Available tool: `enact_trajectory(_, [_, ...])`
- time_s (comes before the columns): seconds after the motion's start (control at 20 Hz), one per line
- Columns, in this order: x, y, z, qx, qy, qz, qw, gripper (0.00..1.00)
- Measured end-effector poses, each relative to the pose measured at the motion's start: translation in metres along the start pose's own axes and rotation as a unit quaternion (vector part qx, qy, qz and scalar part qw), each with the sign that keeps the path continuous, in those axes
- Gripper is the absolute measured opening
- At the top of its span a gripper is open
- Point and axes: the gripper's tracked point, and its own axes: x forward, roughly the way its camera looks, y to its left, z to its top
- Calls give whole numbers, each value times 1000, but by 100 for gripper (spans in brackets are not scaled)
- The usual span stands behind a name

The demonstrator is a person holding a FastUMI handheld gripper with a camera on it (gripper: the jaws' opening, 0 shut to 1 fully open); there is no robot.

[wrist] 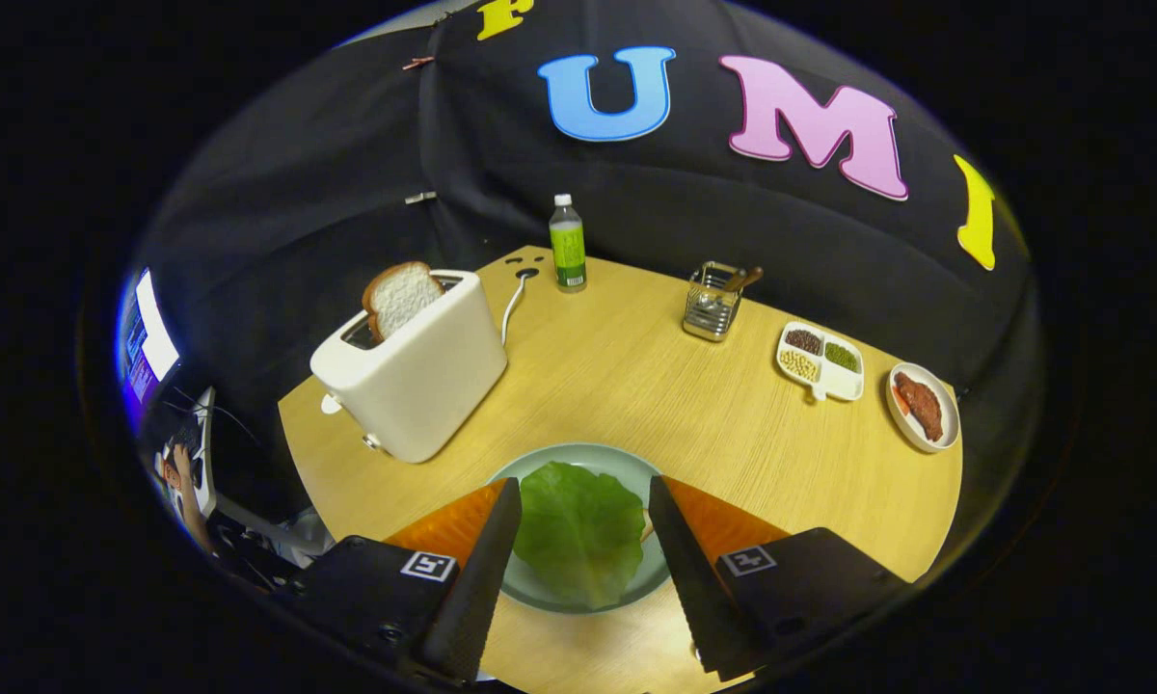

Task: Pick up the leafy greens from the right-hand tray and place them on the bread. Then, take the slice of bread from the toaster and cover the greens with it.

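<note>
My gripper [583, 501] is spread and empty above the lettuce leaf [578, 530] on the plate [540, 588]. The bread slice [401, 297], upper left in the toaster [415, 376], could catch the slot and drag it.

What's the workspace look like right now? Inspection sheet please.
Surface: wooden table, looks level.
Job's things: leafy greens lie on a plate, between the fingers; bread slice stands in the white toaster.
Clutter: bottle, utensil holder, divided dish of beans, small dish of meat.
Grippers: hand-held gripper open, fingers either side of the greens, holding nothing.
Cables: toaster cord runs to the table's back.
Surroundings: black cloth wall; a monitor beyond the toaster.
</note>
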Motion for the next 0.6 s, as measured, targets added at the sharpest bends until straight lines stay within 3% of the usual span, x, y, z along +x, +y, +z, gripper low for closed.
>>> enact_trajectory(0.2, [-23, 12, 54, -30, -57, -1, 998, 84])
enact_trajectory(0.6, [-43, 85, 146, -42, -133, 43, 989, 84])
